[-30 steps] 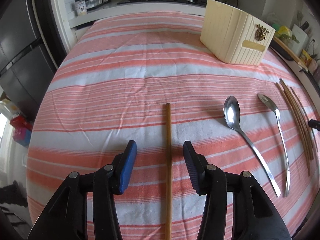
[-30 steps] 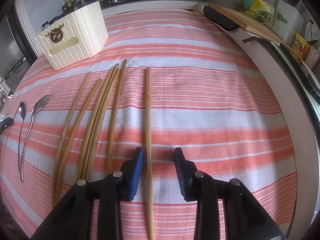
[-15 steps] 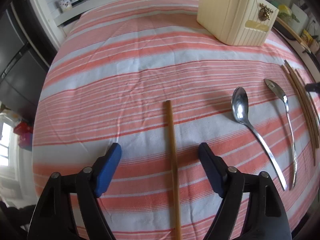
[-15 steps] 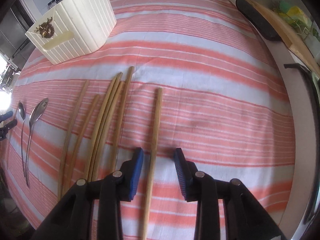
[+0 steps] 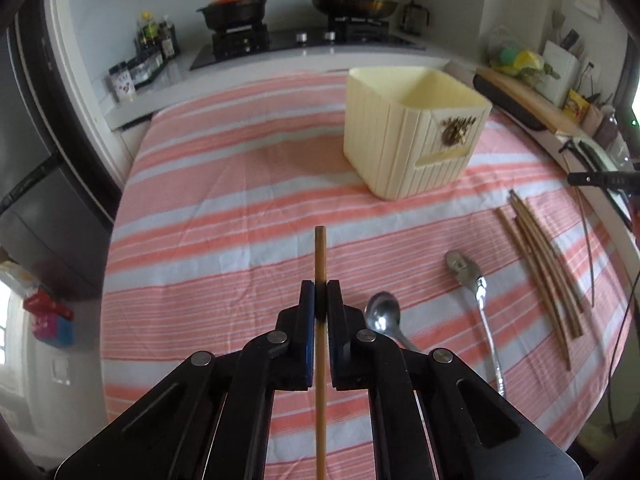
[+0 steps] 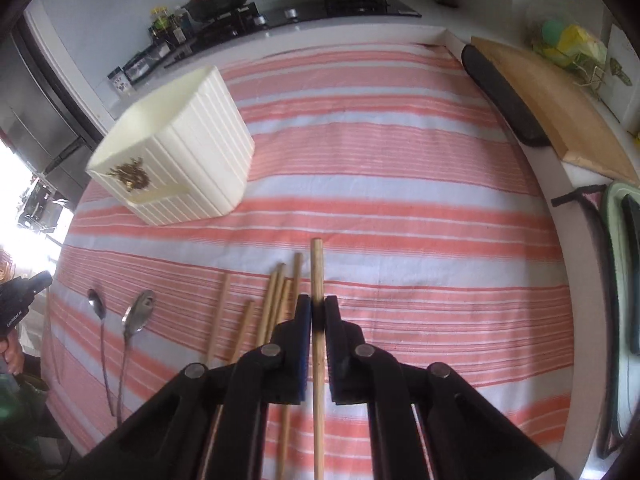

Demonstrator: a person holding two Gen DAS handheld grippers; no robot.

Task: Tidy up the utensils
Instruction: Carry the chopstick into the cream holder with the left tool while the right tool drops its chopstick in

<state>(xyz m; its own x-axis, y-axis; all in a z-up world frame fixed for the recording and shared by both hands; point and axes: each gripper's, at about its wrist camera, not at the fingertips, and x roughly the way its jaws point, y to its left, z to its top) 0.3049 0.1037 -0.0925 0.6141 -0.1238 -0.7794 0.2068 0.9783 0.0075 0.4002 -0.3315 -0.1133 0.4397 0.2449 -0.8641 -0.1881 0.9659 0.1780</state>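
My left gripper (image 5: 320, 300) is shut on a wooden chopstick (image 5: 320, 252) and holds it above the striped cloth, pointing toward the cream ribbed utensil box (image 5: 412, 140). My right gripper (image 6: 317, 316) is shut on another chopstick (image 6: 317, 268), also lifted. Several chopsticks (image 6: 276, 300) lie on the cloth left of the right gripper; they show at the right in the left wrist view (image 5: 540, 264). Two metal spoons (image 5: 472, 284) (image 5: 382, 316) lie between the grippers, also seen in the right wrist view (image 6: 136, 316). The box (image 6: 180, 152) stands open and looks empty.
The table has a pink and white striped cloth (image 5: 240, 200). A wooden cutting board (image 6: 560, 108) and a dark bar (image 6: 500, 92) lie along the right edge. A stove with pots (image 5: 236, 8) and bottles (image 5: 156, 36) stands behind. A fridge (image 5: 32, 184) is at the left.
Both grippers have shut on their chopsticks and lifted them off the cloth. The views have tilted up toward the box and the stove.
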